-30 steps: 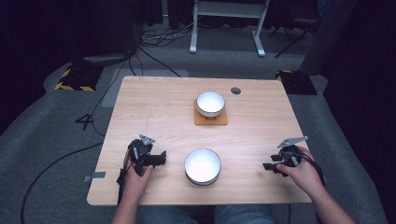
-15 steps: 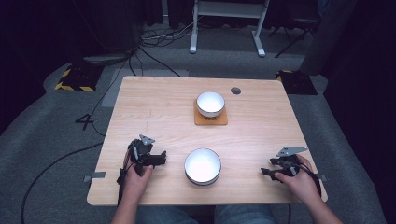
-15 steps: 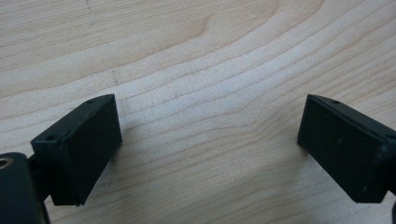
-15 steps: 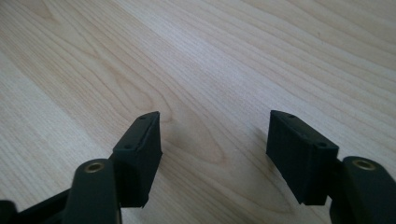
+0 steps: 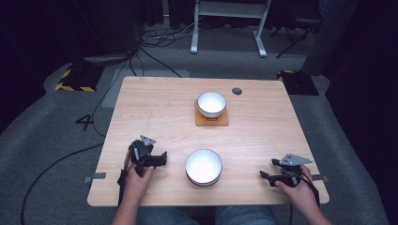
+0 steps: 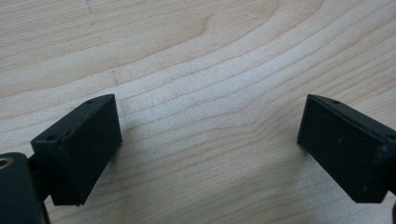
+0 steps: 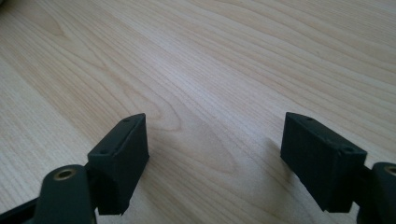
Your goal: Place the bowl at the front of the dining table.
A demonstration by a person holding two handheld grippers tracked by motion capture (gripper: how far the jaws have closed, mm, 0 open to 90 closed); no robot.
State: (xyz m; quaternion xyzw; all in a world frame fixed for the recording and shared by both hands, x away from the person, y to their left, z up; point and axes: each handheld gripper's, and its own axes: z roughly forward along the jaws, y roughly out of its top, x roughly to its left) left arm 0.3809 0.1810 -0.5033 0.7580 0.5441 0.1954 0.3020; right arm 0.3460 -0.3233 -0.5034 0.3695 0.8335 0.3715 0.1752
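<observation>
Here both tools sit low on the table (image 5: 155, 103), one to each side of the near white bowl (image 5: 203, 167), as if parked at rest. The left hand-held gripper (image 6: 210, 140) has its jaws spread wide over bare wood, holding nothing; the right hand-held gripper (image 7: 215, 154) is likewise wide apart and empty. A second white bowl (image 5: 211, 104) stands farther off on a brown coaster (image 5: 212, 121), probably kept there to protect the wood.

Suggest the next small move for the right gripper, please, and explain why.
Probably slide the right gripper toward the near bowl. Its jaws stand open with bare table between them, and the bowl sits beside it, unheld and apart.
</observation>
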